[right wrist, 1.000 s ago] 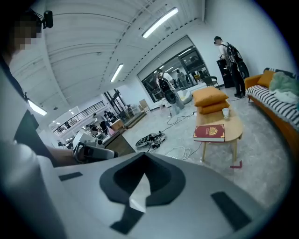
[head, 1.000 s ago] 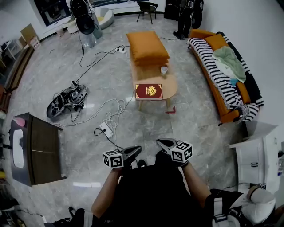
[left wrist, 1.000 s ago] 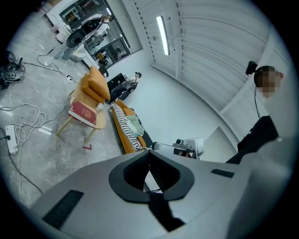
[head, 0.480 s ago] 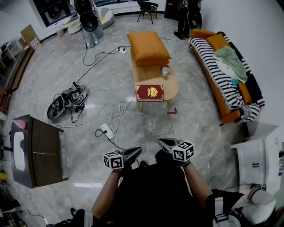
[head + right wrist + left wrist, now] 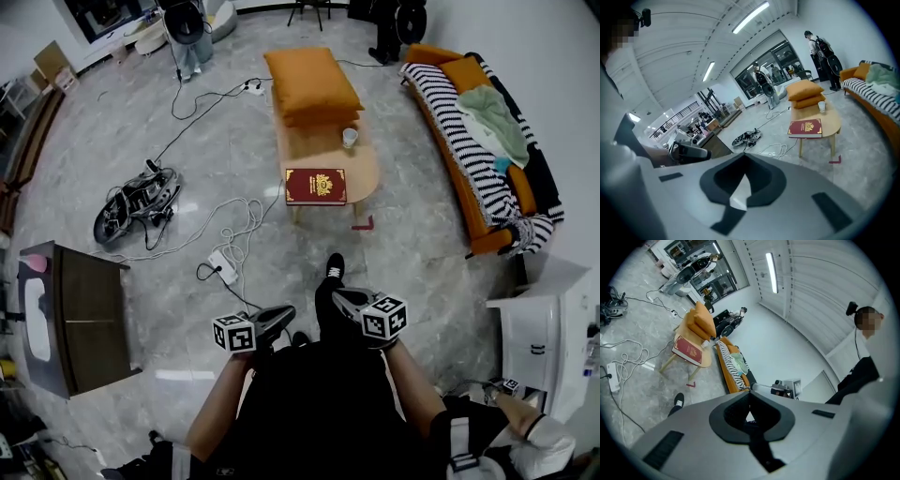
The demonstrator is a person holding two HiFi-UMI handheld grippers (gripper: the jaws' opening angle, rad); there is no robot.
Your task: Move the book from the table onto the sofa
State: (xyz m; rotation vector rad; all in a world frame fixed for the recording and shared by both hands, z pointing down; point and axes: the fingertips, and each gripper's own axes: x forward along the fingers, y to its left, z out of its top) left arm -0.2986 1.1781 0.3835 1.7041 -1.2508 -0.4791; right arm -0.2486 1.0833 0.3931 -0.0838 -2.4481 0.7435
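A red book [image 5: 316, 186] with a gold emblem lies flat on the near end of a low wooden table [image 5: 362, 174], well ahead of me. The orange sofa [image 5: 466, 155] with a striped throw stands to the table's right. My left gripper [image 5: 287, 313] and right gripper [image 5: 339, 299] hang close to my body, both shut and empty, far short of the book. The left gripper view has its gripper [image 5: 750, 391] in front, the book [image 5: 687, 350] and sofa [image 5: 730, 366] far off. In the right gripper view the book [image 5: 805, 128] sits beyond that gripper [image 5: 744, 155].
Two orange cushions [image 5: 312, 84] and a cup [image 5: 349, 137] share the table. Cables with a power strip [image 5: 225, 268] cross the floor to the left, by a heap of gear [image 5: 134, 202]. A dark cabinet [image 5: 80, 314] stands left, a white unit [image 5: 546, 330] right.
I have stepped toward the table, one shoe now showing ahead of the grippers. Both grippers stay shut and have sunk a little. The book lies where it was.
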